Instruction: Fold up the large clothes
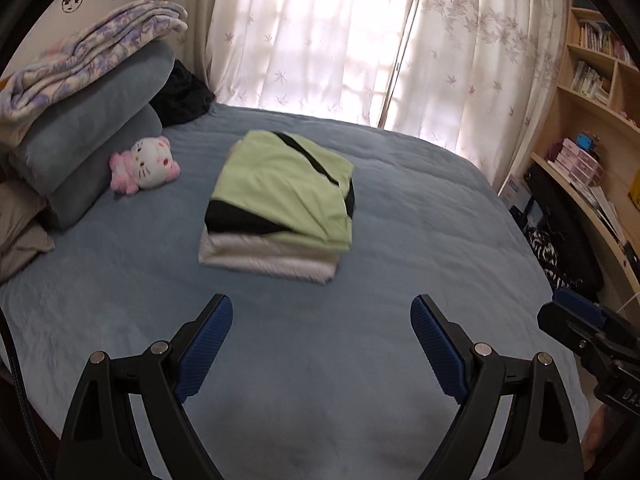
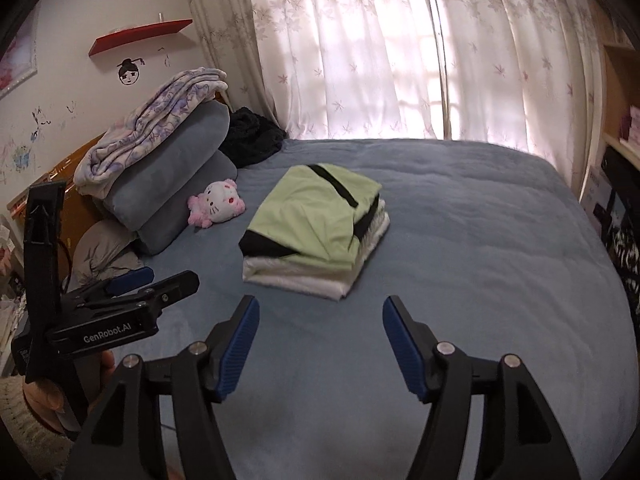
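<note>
A folded light-green garment with black trim [image 1: 288, 188] [image 2: 316, 220] lies on top of folded white cloth [image 1: 272, 260] [image 2: 304, 278] as a neat stack in the middle of the blue bed [image 1: 320, 360] [image 2: 480, 260]. My left gripper [image 1: 322, 312] hovers over the bed in front of the stack, open, nothing between its blue pads. My right gripper [image 2: 320, 312] also stands open and empty, short of the stack. Each gripper shows at the edge of the other's view: the right gripper [image 1: 576, 316] at the right, the left gripper [image 2: 160, 280] at the left, held by a hand [image 2: 44, 396].
Grey pillows [image 1: 92, 140] under a floral blanket [image 1: 88, 60] are piled at the bed's left, with a pink-and-white plush cat [image 1: 146, 164] and a black garment [image 1: 180, 96] beside them. Curtains [image 1: 340, 40] hang behind the bed. Wooden shelves [image 1: 592, 100] stand at the right.
</note>
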### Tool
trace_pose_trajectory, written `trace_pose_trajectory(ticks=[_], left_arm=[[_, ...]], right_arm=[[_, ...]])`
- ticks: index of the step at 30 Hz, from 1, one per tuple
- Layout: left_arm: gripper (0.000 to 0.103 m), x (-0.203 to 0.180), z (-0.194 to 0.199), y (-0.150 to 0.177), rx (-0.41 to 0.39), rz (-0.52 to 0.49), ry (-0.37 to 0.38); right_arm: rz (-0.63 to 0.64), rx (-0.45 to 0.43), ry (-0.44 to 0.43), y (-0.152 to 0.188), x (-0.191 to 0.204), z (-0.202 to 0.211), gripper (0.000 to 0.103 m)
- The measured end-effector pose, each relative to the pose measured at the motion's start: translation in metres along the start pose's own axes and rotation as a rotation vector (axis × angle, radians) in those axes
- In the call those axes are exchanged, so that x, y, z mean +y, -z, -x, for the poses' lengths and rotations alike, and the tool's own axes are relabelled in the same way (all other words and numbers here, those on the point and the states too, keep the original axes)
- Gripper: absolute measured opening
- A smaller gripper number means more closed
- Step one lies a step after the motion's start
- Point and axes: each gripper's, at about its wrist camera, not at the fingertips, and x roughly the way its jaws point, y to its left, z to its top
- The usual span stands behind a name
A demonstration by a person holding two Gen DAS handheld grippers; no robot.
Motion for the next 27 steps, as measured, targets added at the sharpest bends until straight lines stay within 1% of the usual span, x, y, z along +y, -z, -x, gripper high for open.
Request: trace_pose_trajectory(ticks=[4, 7, 9, 11, 13, 16, 19, 20, 22, 24, 27], left_arm=[[0.09, -0.019, 0.02, 0.043, -0.027, -0.047, -0.007], [0.09, -0.029, 0.031, 0.066, -0.026, -0.049, 0.011], [0.09, -0.034, 0.039, 0.08, 0.001, -0.031, 0.043], [0.089, -0.038, 0.047, 0.089, 0.007, -0.01, 0.076], [0.09, -0.043, 0.056, 0.097, 0.002, -0.004, 0.098], [0.09, -0.055, 0.068, 0.111, 0.003, -0.027, 0.089], [0.089, -0.066, 0.075, 0.128, 0.026, -0.035, 0.088], [0.089, -0.068, 0.076, 0.131, 0.034, -0.035, 0.091], [0.09, -0.076, 0.078, 0.143, 0.05, -0.043, 0.096], [0.09, -0.081, 0.078, 0.151, 0.053, -0.055, 0.084], [0.09, -0.09, 0.08, 0.16, 0.036, -0.087, 0.054]], right_arm=[[-0.062, 0.026, 0.027, 0.044, -0.02, 0.012, 0.065], [-0.124, 0.059, 0.021, 0.072, -0.032, 0.019, 0.065], [-0.168, 0.079, 0.019, 0.09, -0.039, 0.025, 0.065], [-0.21, 0.088, -0.001, 0.106, -0.044, 0.036, 0.065], [-0.238, 0.092, -0.024, 0.12, -0.046, 0.047, 0.065], [-0.264, 0.09, -0.036, 0.133, -0.045, 0.064, 0.065], [-0.279, 0.071, -0.051, 0.143, -0.043, 0.083, 0.065], [-0.274, 0.064, -0.04, 0.145, -0.042, 0.087, 0.065], [-0.245, 0.045, 0.008, 0.151, -0.037, 0.097, 0.066], [-0.219, 0.035, 0.039, 0.155, -0.034, 0.102, 0.066], [-0.194, 0.029, 0.082, 0.164, -0.031, 0.106, 0.066]])
